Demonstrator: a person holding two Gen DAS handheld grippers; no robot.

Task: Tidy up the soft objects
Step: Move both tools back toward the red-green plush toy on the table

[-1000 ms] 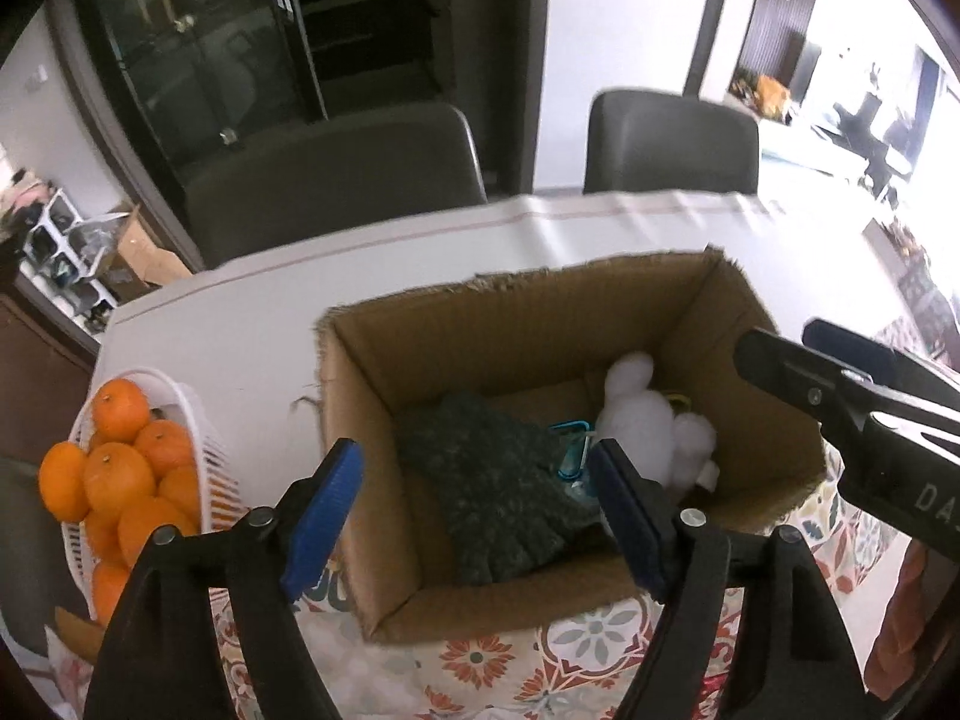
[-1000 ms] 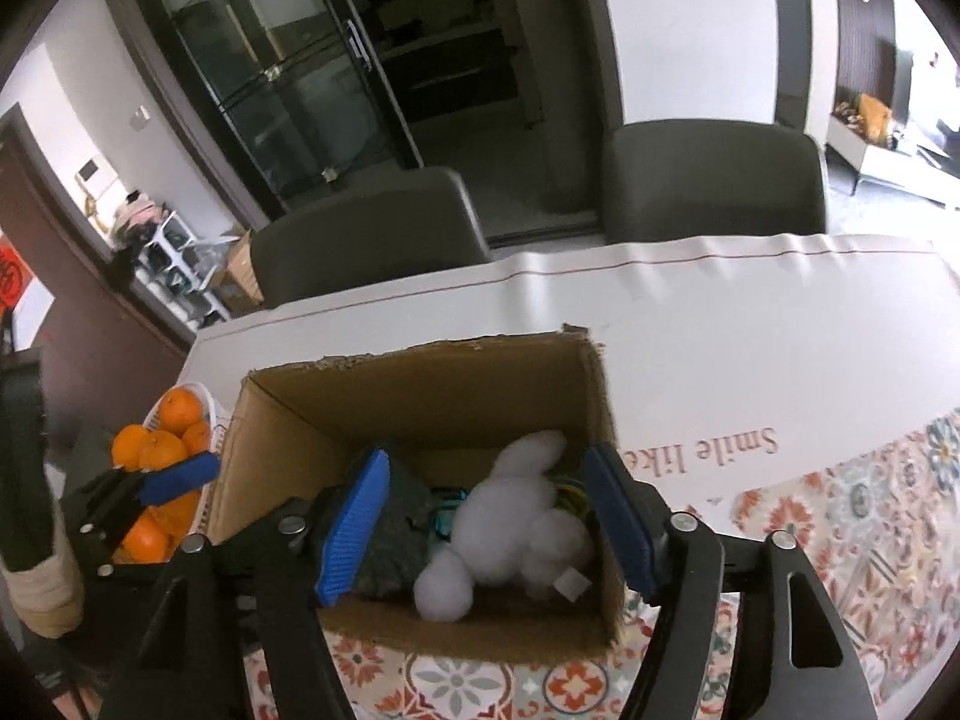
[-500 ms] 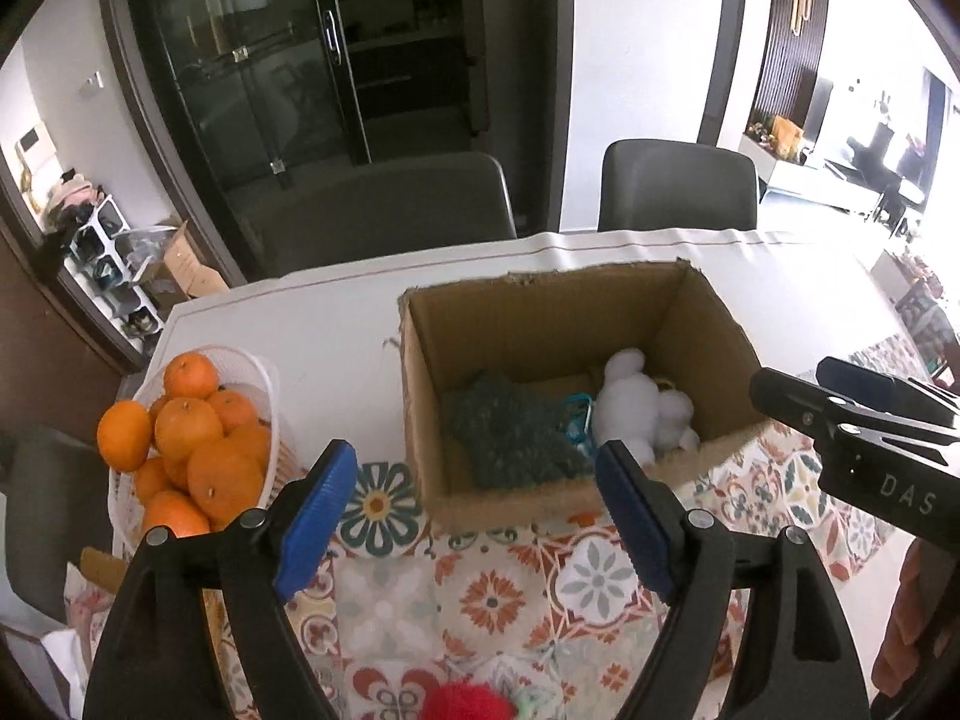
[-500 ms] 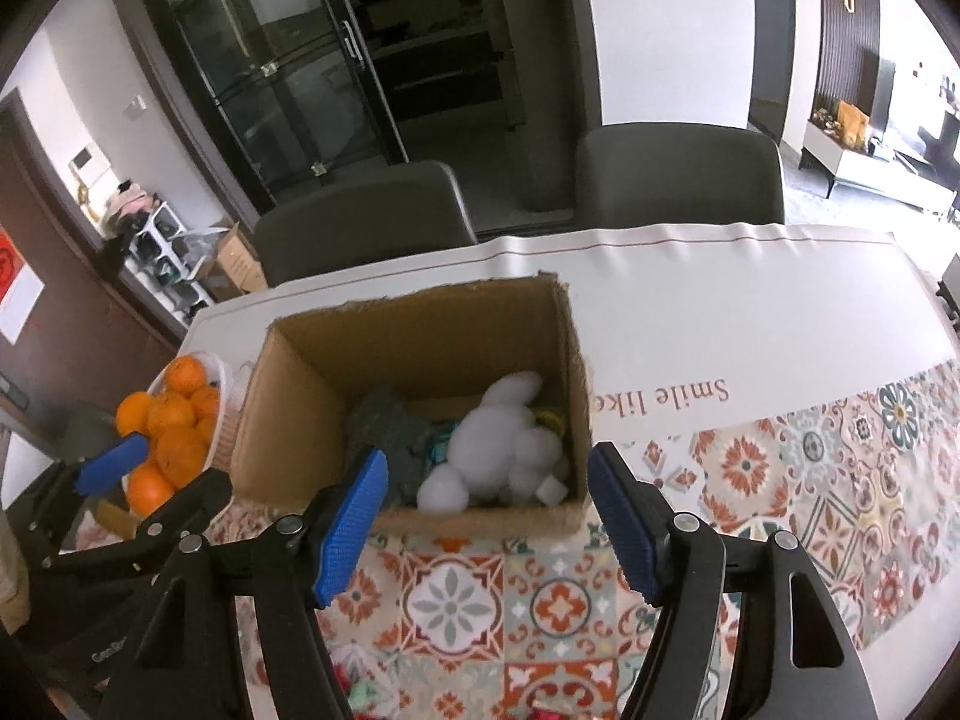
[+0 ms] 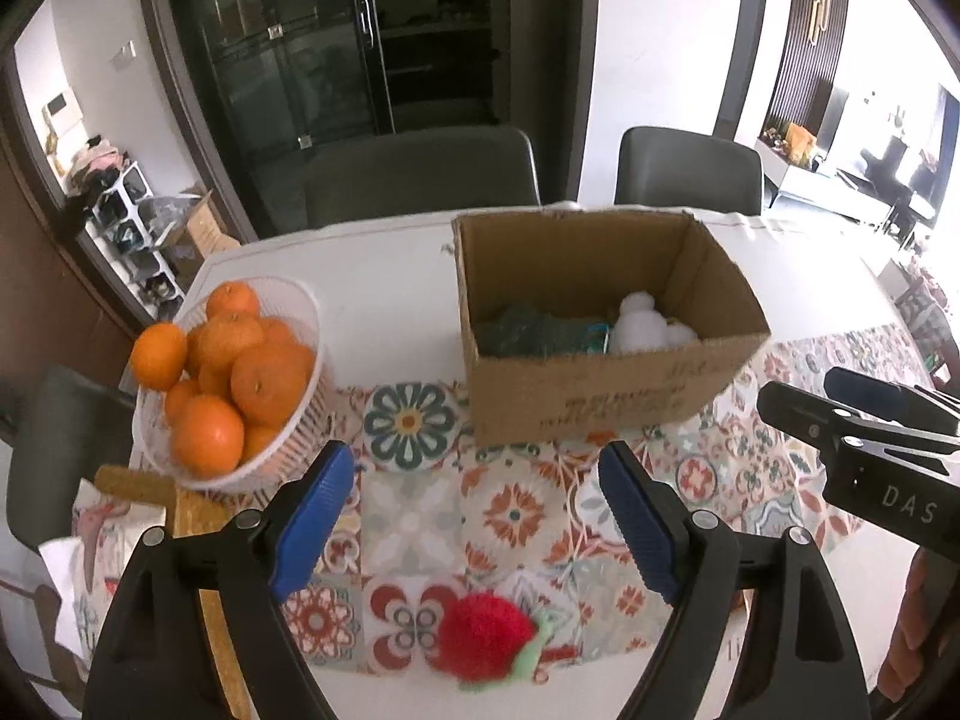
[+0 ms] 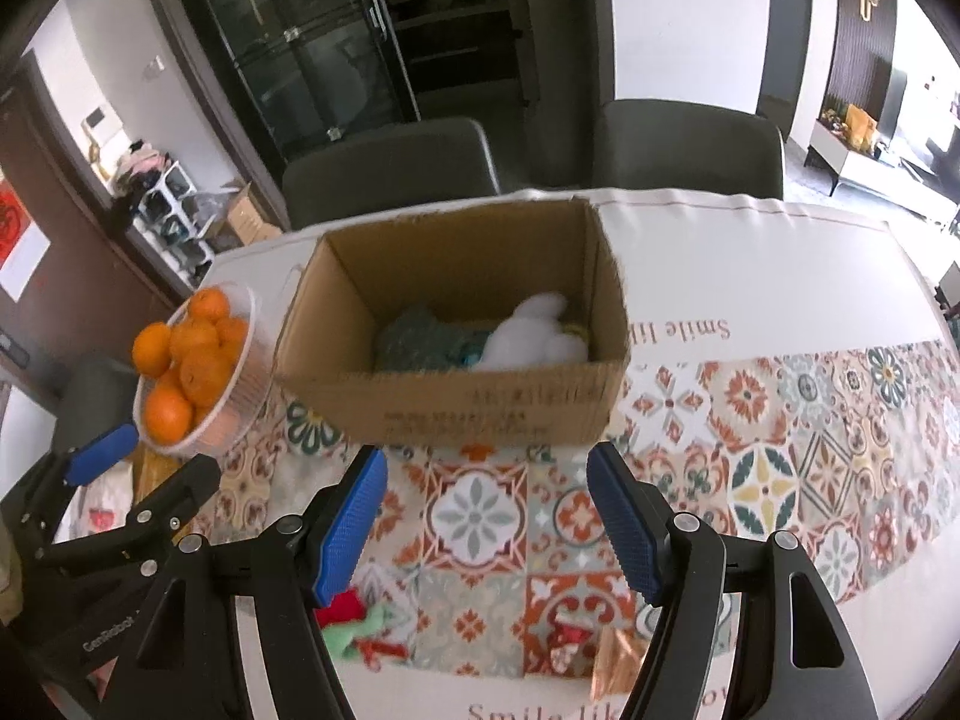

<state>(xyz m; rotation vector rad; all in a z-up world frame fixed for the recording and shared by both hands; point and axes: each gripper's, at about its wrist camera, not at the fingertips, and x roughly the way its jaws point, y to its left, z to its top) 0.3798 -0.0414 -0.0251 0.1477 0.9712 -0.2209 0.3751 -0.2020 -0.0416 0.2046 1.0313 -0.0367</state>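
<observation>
- Soft objects are found in two places: some lie inside the cardboard box in the upper middle of the left wrist frame, others lie loose on the table in the lower part of the frame.
- Inside the box, a white plush toy rests toward the right side and a dark green knitted item toward the left; the two lie just beside each other. These are judged to be already put away.
- A red fluffy toy with a green part at its right end lies on the patterned cloth at the lower centre, near the left gripper. It is judged to be still outstanding.
- The long axis of the red toy runs roughly left to right across the frame, the green end pointing right. In the right wrist frame only a part of it is seen, behind the left finger.
- At the bottom of the right wrist frame a small red-and-white item and a crinkled copper-coloured piece lie on the cloth; what they are cannot be told.
- The jaws of the left gripper stand released and have just been opening; nothing is between them.
- The jaws of the right gripper stand released and empty.
- A white basket of oranges stands at the left, apart from the box.
</observation>
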